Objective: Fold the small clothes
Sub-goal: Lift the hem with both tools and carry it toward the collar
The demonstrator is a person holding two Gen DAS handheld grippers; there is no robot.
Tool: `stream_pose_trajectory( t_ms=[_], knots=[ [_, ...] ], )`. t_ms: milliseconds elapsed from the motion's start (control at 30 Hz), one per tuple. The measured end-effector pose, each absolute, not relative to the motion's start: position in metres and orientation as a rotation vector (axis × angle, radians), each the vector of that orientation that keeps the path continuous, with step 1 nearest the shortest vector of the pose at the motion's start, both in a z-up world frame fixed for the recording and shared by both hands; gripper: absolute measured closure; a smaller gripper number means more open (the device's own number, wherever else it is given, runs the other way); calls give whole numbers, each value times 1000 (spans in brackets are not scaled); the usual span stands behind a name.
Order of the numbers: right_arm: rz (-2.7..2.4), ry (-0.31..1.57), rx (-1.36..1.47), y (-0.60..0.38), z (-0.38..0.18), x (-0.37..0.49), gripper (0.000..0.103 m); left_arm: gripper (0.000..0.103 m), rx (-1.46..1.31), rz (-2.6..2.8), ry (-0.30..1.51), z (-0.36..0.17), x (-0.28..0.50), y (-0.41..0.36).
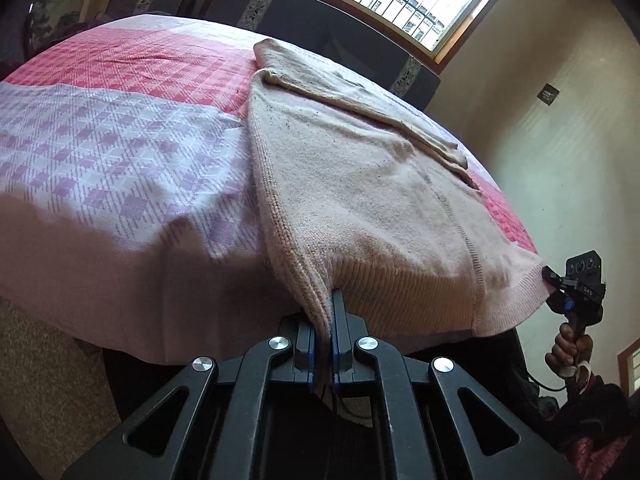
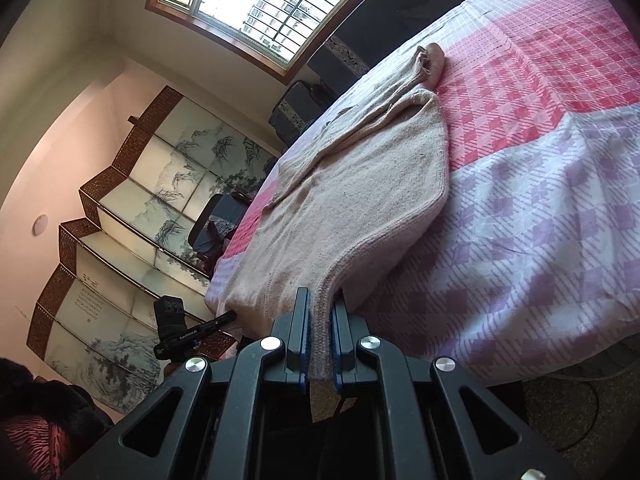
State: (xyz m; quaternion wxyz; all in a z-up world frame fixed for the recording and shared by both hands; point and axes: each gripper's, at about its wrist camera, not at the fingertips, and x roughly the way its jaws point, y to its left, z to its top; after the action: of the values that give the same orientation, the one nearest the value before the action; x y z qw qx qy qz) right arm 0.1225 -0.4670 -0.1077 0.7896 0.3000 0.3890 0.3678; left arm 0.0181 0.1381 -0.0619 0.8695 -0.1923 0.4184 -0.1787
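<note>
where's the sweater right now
The beige sweater lies on the checked pink-and-purple bedspread at the bed's near edge, its ribbed hem pinched by the left gripper and the right gripper.

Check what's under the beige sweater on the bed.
Under the beige sweater lies the pink and lilac checked bedspread, visible all round it. The covered patch itself is hidden. Each hand-held gripper, left and right, pinches a hem corner at the bed edge.

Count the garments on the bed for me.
1: a beige sweater on the checked bedspread, its near hem over the edge, pinched by both tongs. Others may lie outside view.
</note>
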Motion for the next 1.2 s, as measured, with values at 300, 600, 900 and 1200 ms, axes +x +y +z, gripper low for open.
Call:
stream_pose_trajectory(
  t_ms=[300,600,900,1200],
  knots=[
    [814,761,753,-479,-89,129,94,98,-494,-396,767,-10,25,150],
    [711,764,705,-488,-68,147,94,98,-472,-379,754,8,49,145],
    [627,1003,590,-479,-115,130,67,98,-457,-376,796,-8,45,140],
    [638,1069,503,-450,-141,124,70,98,-462,-356,809,-17,38,143]
  ],
)
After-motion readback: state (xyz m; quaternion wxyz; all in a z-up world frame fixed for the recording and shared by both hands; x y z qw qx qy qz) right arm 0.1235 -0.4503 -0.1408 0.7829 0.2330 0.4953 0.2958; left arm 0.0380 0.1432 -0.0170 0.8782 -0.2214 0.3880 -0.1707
